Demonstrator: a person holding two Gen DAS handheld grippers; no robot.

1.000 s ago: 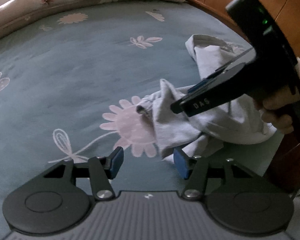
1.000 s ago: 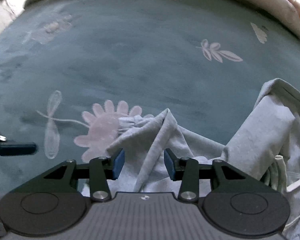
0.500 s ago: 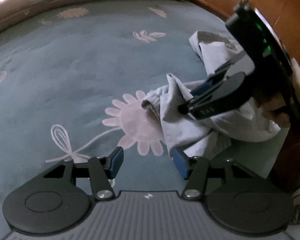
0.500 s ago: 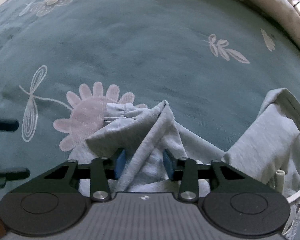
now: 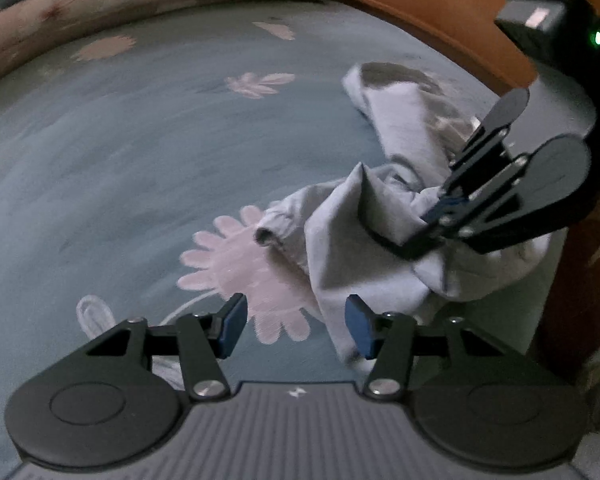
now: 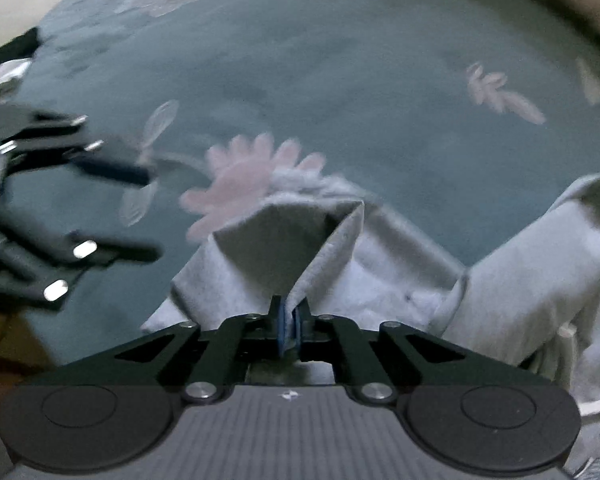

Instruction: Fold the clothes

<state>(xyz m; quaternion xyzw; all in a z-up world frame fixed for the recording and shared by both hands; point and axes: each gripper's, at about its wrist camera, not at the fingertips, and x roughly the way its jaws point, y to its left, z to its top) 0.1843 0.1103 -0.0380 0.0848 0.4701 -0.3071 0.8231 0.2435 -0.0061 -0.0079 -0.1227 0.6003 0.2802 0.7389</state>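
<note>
Left hand-held gripper [image 5: 292, 328] hung wide apart and empty over the bed [image 5: 140, 160], just short of the grey garment [image 5: 340, 248]. Garment lay crumpled near the bed's right edge. Right hand-held gripper [image 6: 289, 326] was clamped on a raised fold. Best practice, I'd say: lift slowly, let left pinch a matching edge, spread flat.

the bed cover [image 5: 112, 152] is coloured a muted blue-green and is printed with pale pink daisies and leaf sprigs, with a white dragonfly outline at lower left. the garment [image 5: 340, 248] at right of centre is shown in plain light grey. the left gripper [image 5: 292, 326] is seen in black with blue pads on its fingers [image 5: 232, 322]. warm orange-brown wood [image 5: 440, 8] is seen at upper right.
</note>
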